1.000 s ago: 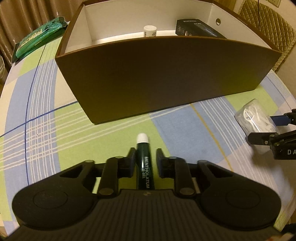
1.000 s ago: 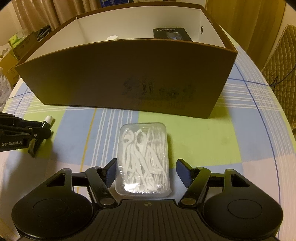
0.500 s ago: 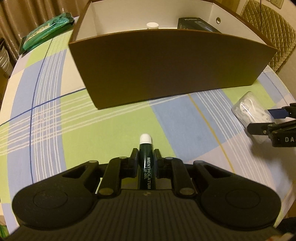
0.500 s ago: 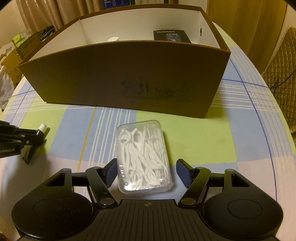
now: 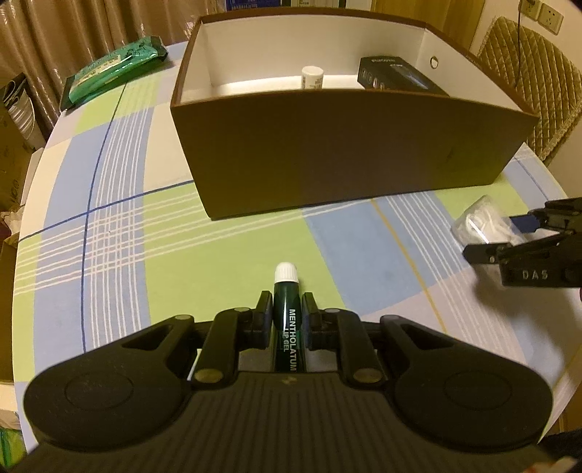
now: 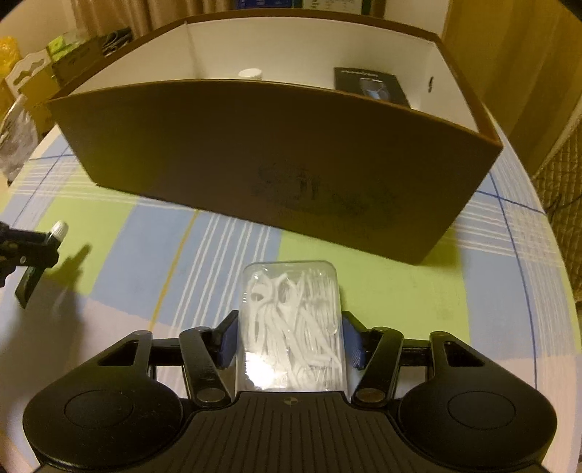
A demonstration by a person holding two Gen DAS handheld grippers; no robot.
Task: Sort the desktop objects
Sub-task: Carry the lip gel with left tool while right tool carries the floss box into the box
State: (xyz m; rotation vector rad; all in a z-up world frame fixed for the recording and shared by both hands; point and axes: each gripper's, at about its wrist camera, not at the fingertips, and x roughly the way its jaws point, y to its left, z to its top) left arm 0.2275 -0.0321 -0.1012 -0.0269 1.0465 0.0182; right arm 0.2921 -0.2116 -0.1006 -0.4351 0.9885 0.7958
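The left tool [image 5: 286, 309] is pinching a dark green tube of Mentholatum lip gel with a white cap [image 5: 287, 316], its two black fingers pressed against the tube's sides while the capped end is pointing forward toward a large brown cardboard box with a white interior [image 5: 327, 152]. The right tool [image 6: 290, 336] is gripping a clear plastic case of white dental floss picks [image 6: 291, 320], its blue-padded fingers closing on both long sides of the case. Both items are being held in front of the box's near wall, over a round bench covered in a green, blue and white plaid cloth [image 5: 120, 225]; whether they are touching the cloth cannot be told. In the left wrist view the right tool is showing at the far right edge with the floss case, well apart from the lip gel. Inside the box, a small white-capped bottle [image 5: 312, 77] is standing near the back wall, and a black rectangular carton [image 5: 394, 76] is lying toward the right side. A green flat plastic packet [image 5: 112, 71] is lying on the bench beyond the box's left corner, near the tan curtains [image 5: 72, 32].
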